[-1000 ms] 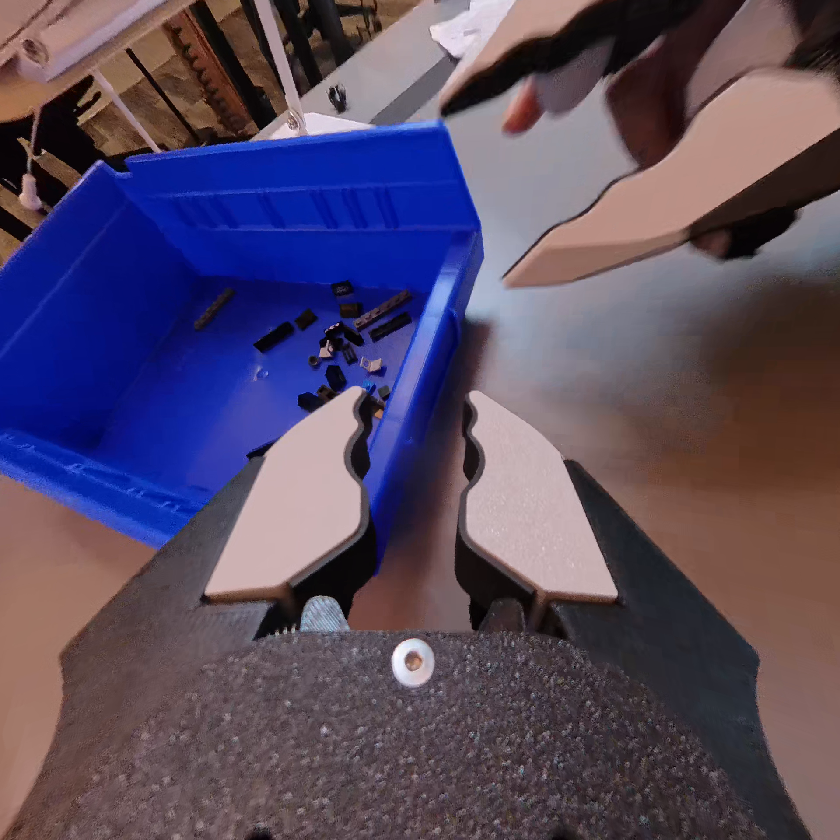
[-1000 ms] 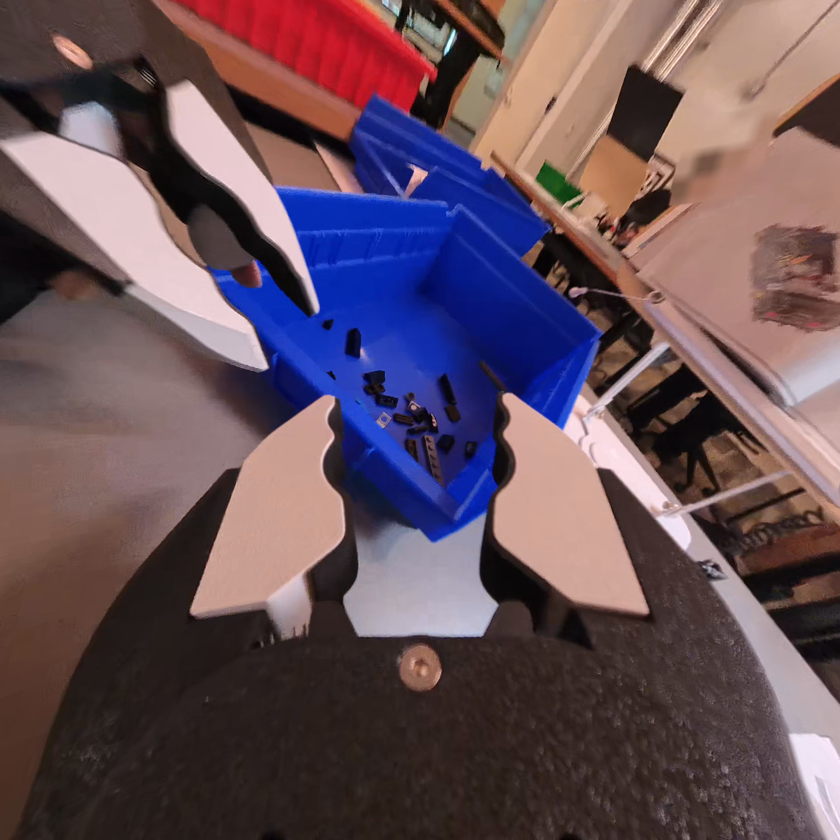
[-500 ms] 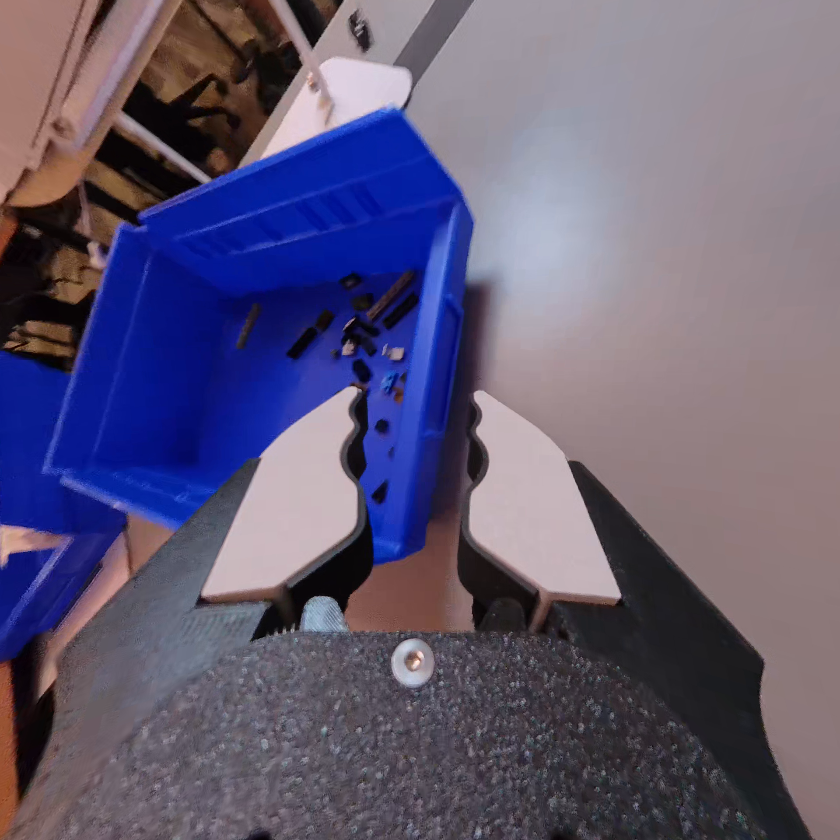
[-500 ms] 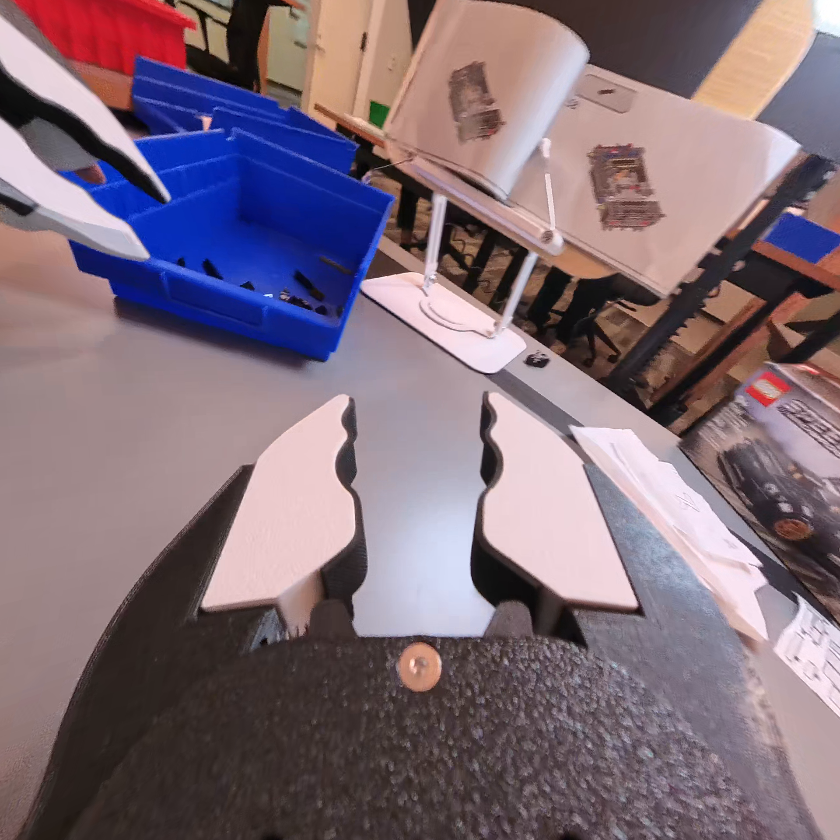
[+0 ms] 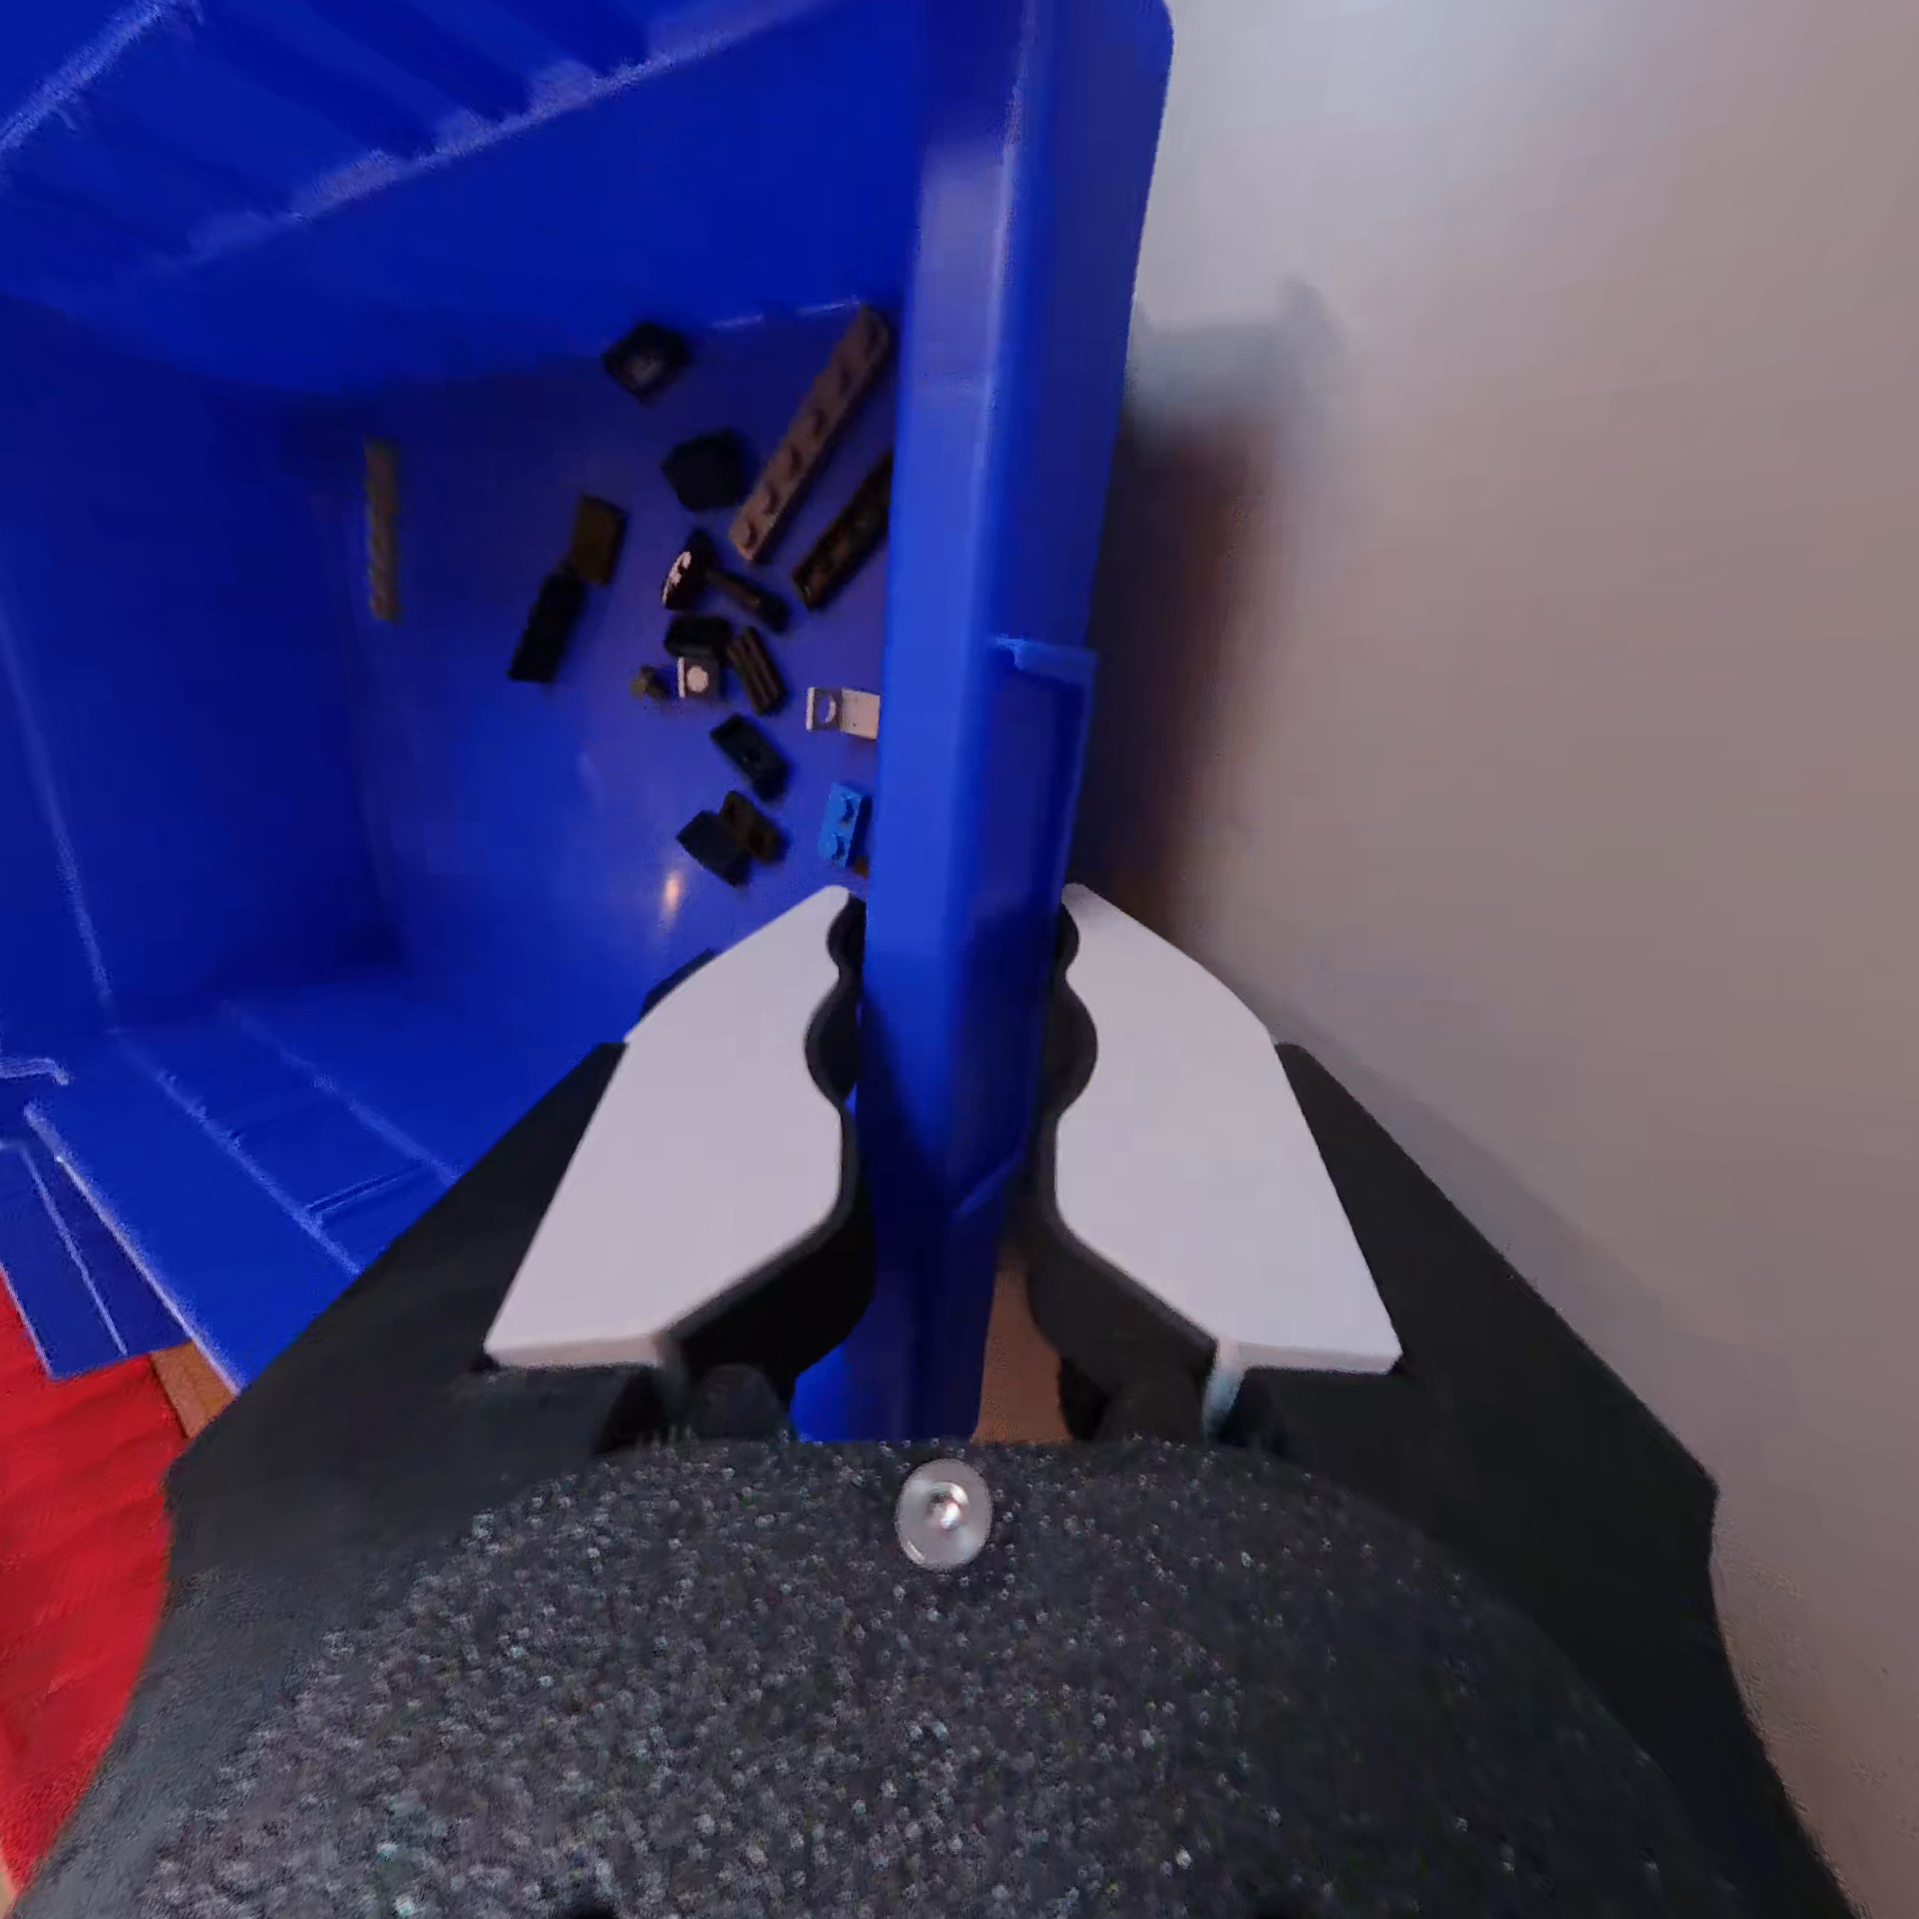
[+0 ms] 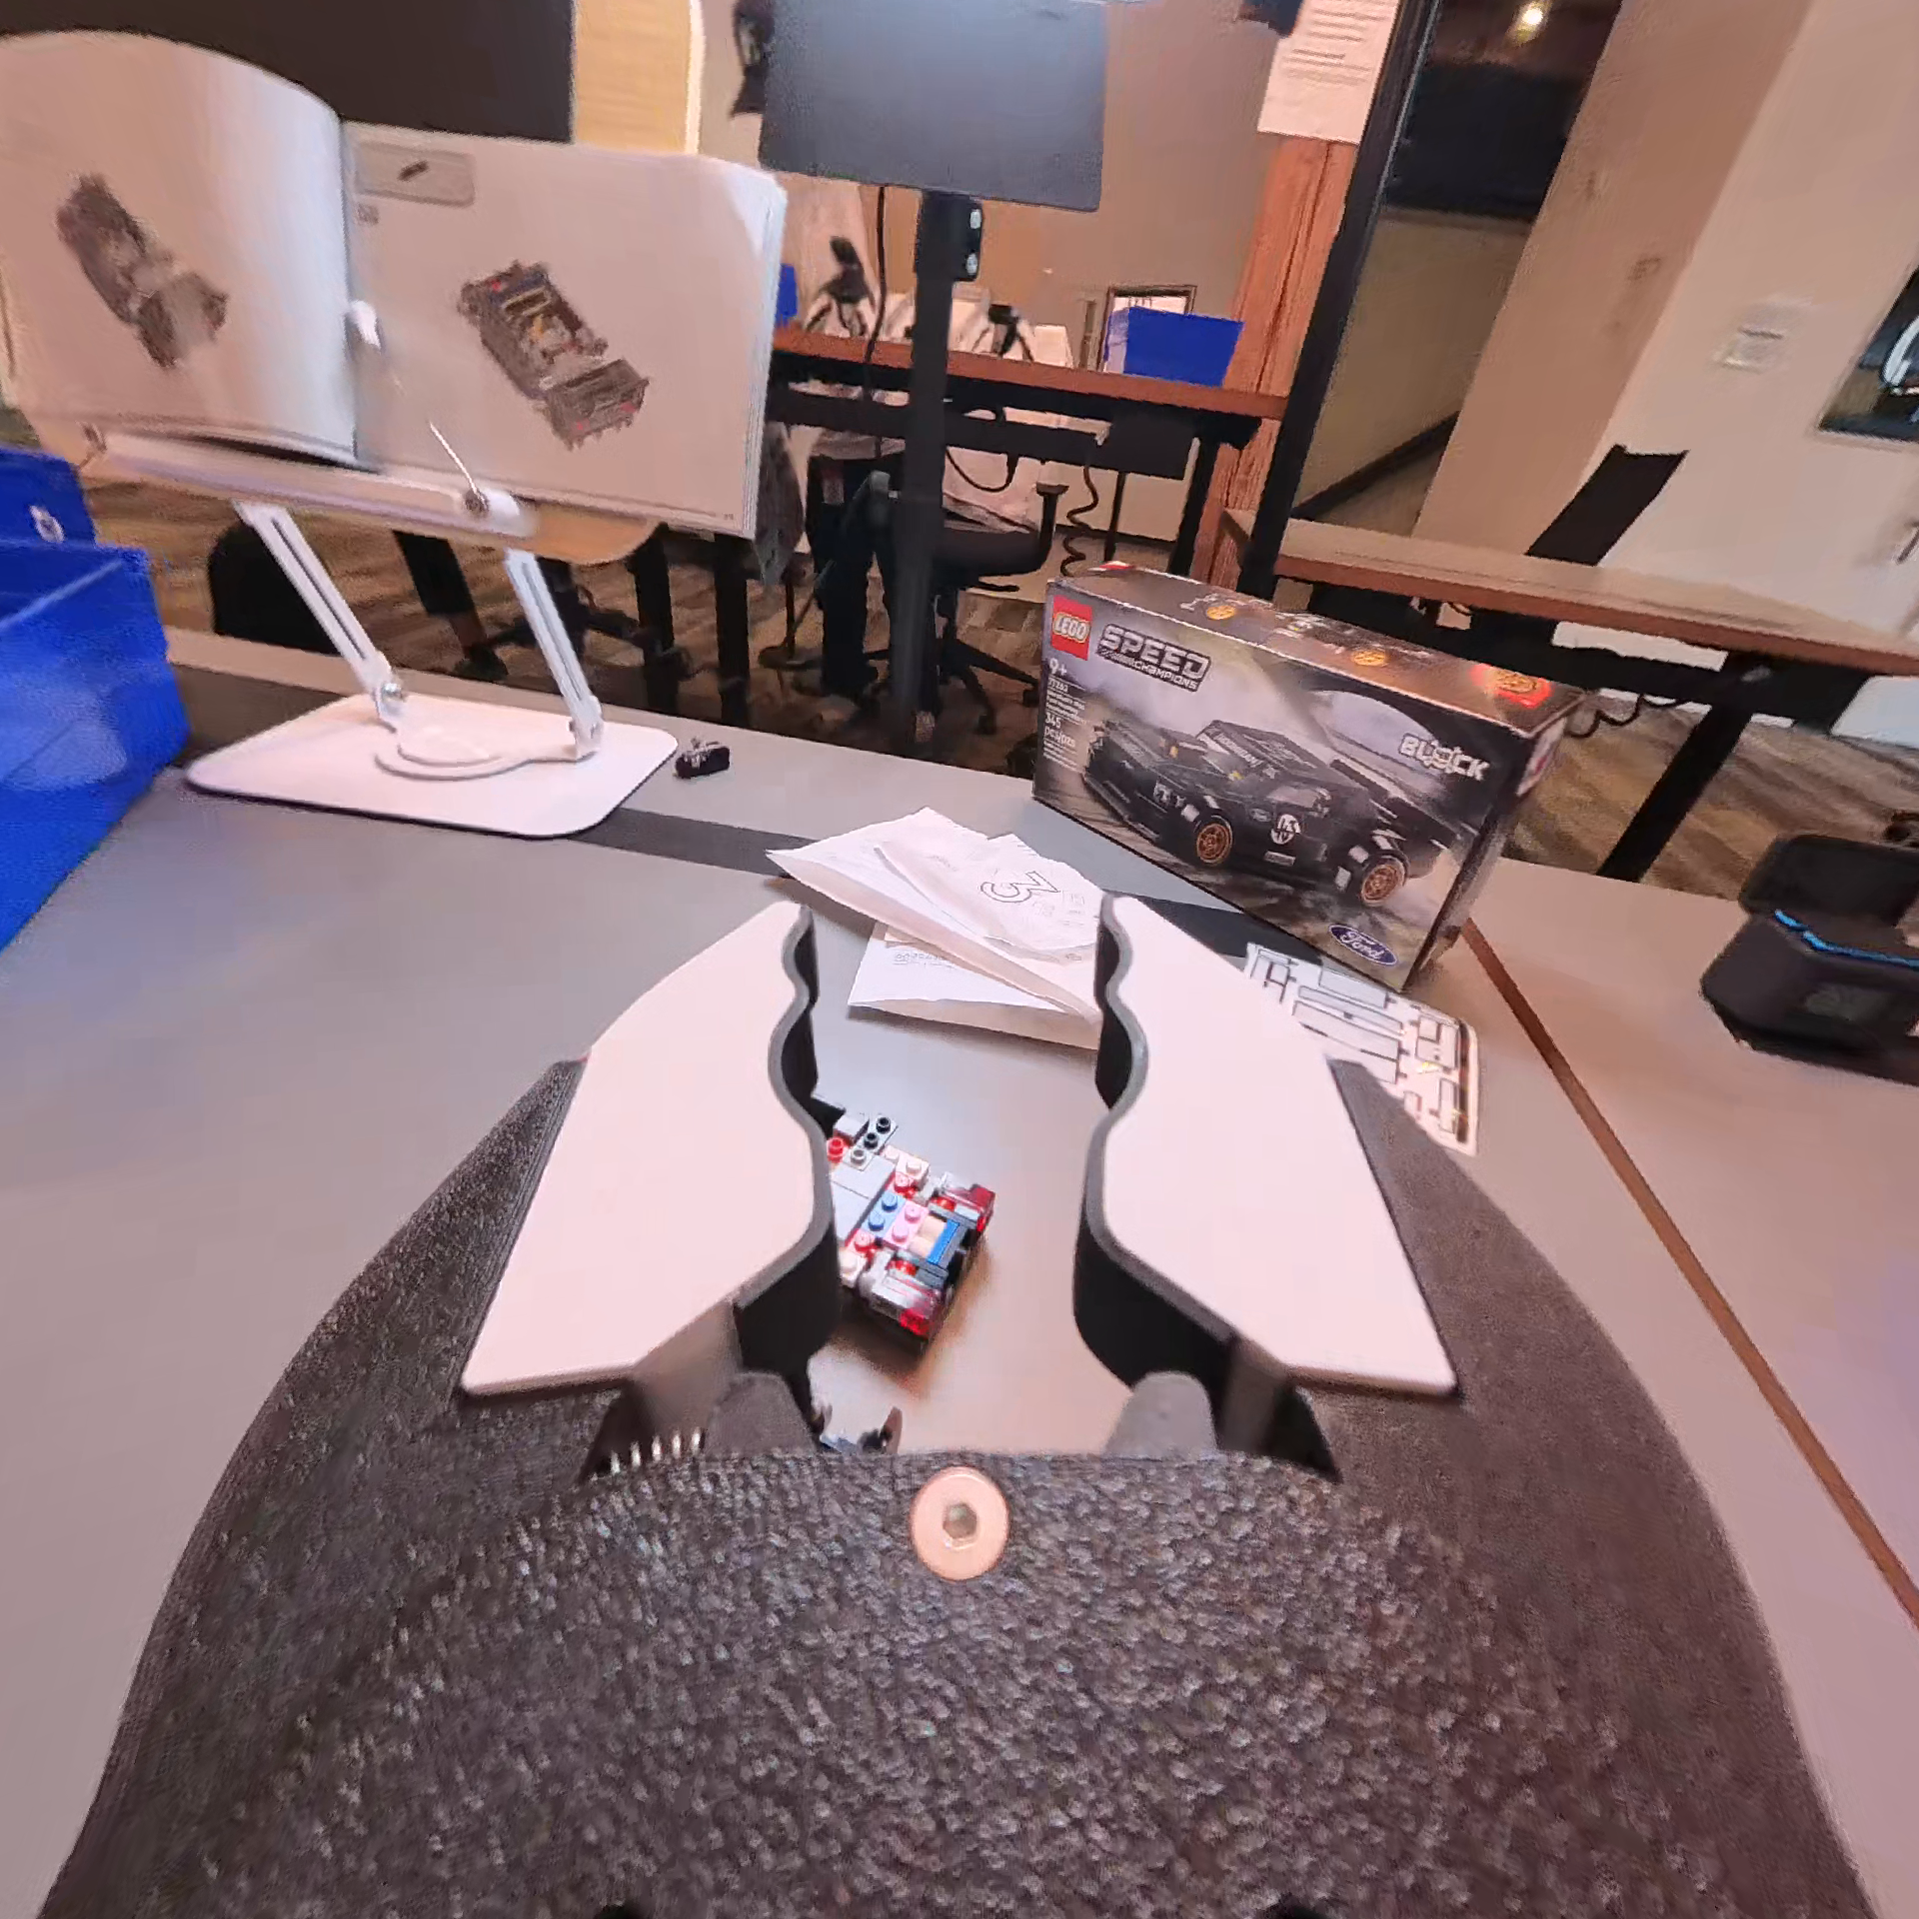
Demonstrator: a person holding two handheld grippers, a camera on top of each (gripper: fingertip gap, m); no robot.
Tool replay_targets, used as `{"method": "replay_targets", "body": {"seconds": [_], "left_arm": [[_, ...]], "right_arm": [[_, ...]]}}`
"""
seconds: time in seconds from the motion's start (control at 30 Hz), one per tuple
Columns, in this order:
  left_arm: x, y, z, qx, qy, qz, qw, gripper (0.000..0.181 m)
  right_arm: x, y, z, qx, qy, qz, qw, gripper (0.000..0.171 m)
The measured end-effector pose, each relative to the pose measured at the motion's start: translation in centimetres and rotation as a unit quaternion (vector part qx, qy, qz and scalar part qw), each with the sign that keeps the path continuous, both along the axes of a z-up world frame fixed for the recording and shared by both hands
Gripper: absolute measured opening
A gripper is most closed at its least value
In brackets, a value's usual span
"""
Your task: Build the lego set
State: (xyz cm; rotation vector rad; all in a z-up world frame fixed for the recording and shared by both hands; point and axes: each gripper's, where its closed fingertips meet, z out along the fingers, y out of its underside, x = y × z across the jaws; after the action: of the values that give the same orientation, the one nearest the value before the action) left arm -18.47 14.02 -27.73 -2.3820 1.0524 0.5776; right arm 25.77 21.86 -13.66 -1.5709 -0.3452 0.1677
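left gripper (image 5: 955, 935) jaws straddle the smooth blue plastic bin (image 5: 997, 519) wall, contact unclear. right gripper (image 6: 950, 935) jaws open over studded build (image 6: 909, 1225) on matte grey surface (image 6: 312, 987).

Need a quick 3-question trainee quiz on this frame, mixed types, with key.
1. True or false: the left gripper has one finger on each side of the blue bin wall.
2. What lies on the table between the open fingers of the right gripper?
A. a half-built brick model
B. a red cup
C. a screwdriver
3. Fill in: the open instruction booklet rests on a white ____.

Key:
1. True; whether it is clamped tight cannot be told.
2. A, the half-built brick model.
3. stand.
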Motion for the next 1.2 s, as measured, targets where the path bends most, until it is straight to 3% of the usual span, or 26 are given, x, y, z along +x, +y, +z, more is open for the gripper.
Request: {"method": "replay_targets", "body": {"seconds": [0.27, 0.5, 0.6, 0.7, 0.87, 1.0, 1.1, 1.2], "left_arm": [[-7.6, -7.6, 0.0, 0.027, -0.004, 0.088, 0.996, 0.033], [-11.7, -8.5, 0.3, 0.055, -0.03, 0.09, 0.994, 0.037], [-8.7, -7.4, 2.6, 0.107, -0.094, 0.05, 0.989, 0.043], [-2.5, -5.9, 6.7, 0.167, -0.204, -0.039, 0.964, 0.041], [6.8, -2.5, 13.7, 0.25, -0.42, -0.154, 0.859, 0.018], [9.1, 2.7, 16.6, 0.295, -0.54, -0.124, 0.779, 0.005], [8.2, 6.4, 14.5, 0.35, -0.5, -0.093, 0.786, 0.002], [7.2, 6.2, 11.5, 0.359, -0.458, -0.11, 0.806, 0.0]], "right_arm": [[-1.4, 0.5, -2.5, -0.04, -0.054, 0.025, 0.997, 0.05], [-1.0, 0.8, -4.8, -0.086, -0.068, 0.037, 0.993, 0.049], [-1.3, 0.8, -5.0, -0.09, -0.045, 0.04, 0.994, 0.048], [-3.0, 1.0, -4.9, -0.092, -0.039, 0.066, 0.993, 0.047], [-10.0, 1.4, -1.5, -0.061, -0.004, 0.162, 0.985, 0.049], [-16.4, 2.8, 1.7, -0.013, -0.007, 0.206, 0.978, 0.05], [-20.9, 3.8, 1.7, 0.007, 0.0, 0.228, 0.974, 0.052], [-23.5, 2.4, -0.8, 0.001, 0.031, 0.24, 0.97, 0.053]]}}
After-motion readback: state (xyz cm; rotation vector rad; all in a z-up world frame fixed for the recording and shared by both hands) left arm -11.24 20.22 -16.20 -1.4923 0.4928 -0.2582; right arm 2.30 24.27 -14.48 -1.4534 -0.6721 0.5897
